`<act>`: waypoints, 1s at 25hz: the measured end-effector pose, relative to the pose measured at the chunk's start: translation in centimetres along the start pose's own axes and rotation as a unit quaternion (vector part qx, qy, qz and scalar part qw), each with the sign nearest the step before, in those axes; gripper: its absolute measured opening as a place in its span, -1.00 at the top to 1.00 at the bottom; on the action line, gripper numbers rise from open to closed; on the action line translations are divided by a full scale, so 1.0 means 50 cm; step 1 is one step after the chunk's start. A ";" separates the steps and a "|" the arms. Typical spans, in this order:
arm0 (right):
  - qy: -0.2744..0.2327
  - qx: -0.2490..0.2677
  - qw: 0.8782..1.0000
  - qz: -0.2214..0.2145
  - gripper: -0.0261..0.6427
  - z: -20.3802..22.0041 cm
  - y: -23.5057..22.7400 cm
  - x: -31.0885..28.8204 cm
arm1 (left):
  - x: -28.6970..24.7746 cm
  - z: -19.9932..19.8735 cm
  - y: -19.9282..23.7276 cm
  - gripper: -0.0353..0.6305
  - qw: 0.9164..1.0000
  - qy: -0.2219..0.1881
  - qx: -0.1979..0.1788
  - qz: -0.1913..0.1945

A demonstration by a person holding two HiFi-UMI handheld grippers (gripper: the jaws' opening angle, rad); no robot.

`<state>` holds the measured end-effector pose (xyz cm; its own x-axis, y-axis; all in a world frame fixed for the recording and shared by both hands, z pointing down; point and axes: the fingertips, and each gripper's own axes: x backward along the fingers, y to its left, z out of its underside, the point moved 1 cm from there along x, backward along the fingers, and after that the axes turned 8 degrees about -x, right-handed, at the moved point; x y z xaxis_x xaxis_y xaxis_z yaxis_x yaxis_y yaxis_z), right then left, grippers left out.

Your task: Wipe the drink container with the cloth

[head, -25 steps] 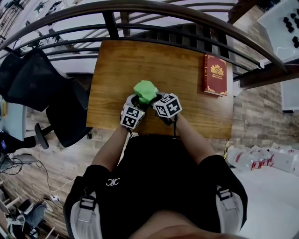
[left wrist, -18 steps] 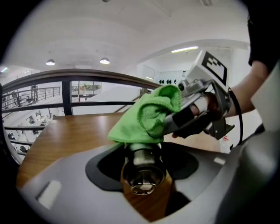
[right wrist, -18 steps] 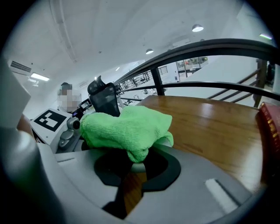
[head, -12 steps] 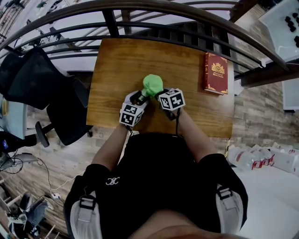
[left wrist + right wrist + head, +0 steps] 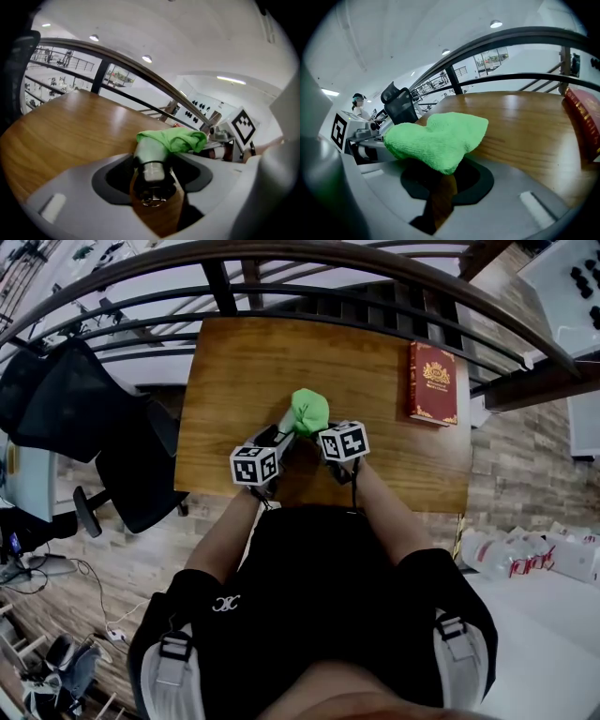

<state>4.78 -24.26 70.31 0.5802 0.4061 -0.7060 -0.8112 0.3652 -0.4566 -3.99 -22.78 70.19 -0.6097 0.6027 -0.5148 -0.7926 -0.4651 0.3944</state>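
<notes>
The drink container is a grey metal bottle held off the table, its capped end toward the left gripper's camera. My left gripper is shut on it. In the head view the container slants up and right from the left gripper. A green cloth is bunched over the container's far end. My right gripper is shut on the cloth, which hides its fingertips. The cloth drapes over the container's far part, with the right gripper's marker cube behind it.
The wooden table lies below both grippers. A red book rests at its far right edge. A dark metal railing runs behind the table. A black office chair stands to the left.
The cloth has slid away from me, up along the container to its far end. The left gripper's cube has shifted left, and the right gripper has moved slightly up and right.
</notes>
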 end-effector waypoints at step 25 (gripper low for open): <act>0.105 0.049 0.993 -0.021 0.78 0.127 0.050 -0.042 | 0.013 0.013 0.043 -0.03 0.971 -0.005 0.236 0.027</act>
<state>1.99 -18.88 74.11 0.5777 0.2095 -0.7889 -0.7694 0.4625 -0.4406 -6.08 -22.95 71.16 -0.6484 0.5932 -0.4772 -0.6705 -0.1481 0.7269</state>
